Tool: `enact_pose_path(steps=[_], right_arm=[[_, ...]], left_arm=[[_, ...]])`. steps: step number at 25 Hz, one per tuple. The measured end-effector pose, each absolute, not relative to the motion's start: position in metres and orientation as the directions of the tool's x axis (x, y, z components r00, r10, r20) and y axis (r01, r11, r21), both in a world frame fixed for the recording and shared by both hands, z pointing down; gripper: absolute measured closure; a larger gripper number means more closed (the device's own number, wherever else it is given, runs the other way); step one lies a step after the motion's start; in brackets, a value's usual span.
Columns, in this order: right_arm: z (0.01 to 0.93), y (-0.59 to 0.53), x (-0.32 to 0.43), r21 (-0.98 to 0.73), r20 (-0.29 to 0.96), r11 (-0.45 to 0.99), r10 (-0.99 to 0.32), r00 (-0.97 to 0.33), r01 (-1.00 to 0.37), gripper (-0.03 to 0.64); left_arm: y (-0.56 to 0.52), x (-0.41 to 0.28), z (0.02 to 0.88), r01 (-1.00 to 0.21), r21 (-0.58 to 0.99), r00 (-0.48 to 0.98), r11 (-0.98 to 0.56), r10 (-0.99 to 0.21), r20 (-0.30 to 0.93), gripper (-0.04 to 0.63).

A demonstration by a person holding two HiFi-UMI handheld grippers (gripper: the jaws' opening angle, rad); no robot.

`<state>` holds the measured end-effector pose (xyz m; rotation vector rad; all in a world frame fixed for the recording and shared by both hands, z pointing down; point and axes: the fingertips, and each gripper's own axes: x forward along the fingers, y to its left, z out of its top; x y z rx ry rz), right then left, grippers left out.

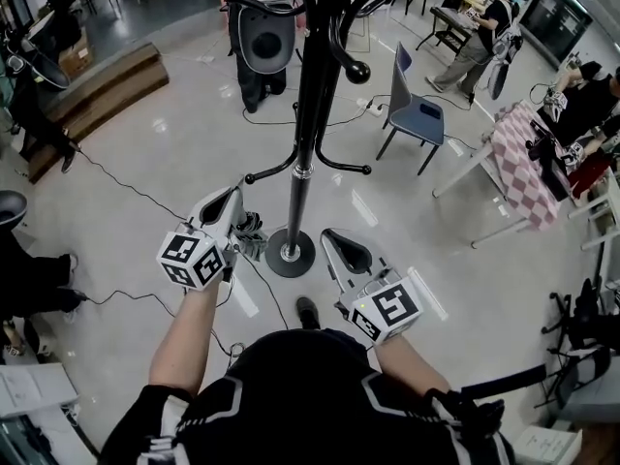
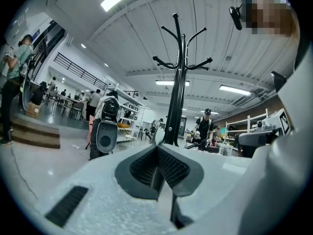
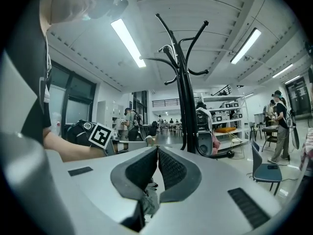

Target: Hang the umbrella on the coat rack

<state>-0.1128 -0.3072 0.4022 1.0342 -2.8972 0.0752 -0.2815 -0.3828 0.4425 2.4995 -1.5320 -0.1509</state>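
The black coat rack [image 1: 308, 114] stands straight ahead of me on a round base [image 1: 291, 253], its curved hooks spreading near my head. It also rises in the left gripper view [image 2: 178, 82] and the right gripper view [image 3: 183, 97]. My left gripper [image 1: 235, 194] is held just left of the pole, jaws shut with nothing between them [image 2: 157, 145]. To the right of the base, my right gripper [image 1: 329, 232] is also shut and empty [image 3: 157, 148]. I see no umbrella in any view.
A grey and black device [image 1: 263, 32] stands behind the rack. A blue chair [image 1: 415, 114] and a table with a checked cloth [image 1: 528, 163] are at the right, wooden steps [image 1: 97, 90] at the left. Cables [image 1: 126, 187] run over the glossy floor. People stand around the room.
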Motion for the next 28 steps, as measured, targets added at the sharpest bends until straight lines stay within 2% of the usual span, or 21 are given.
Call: enact_pose_path(steps=[17, 28], right_arm=[[0.413, -0.309, -0.109, -0.03, 0.101, 0.753, -0.652, -0.751, -0.658, 0.606], [0.422, -0.307, -0.107, -0.048, 0.12, 0.755, -0.646, -0.754, -0.654, 0.606]], left_arm=[[-0.402, -0.27, 0.462, -0.872, 0.257, 0.443, -0.416, -0.895, 0.055, 0.586], [-0.399, -0.259, 0.471, -0.898, 0.198, 0.417, -0.392, -0.903, 0.105, 0.586]])
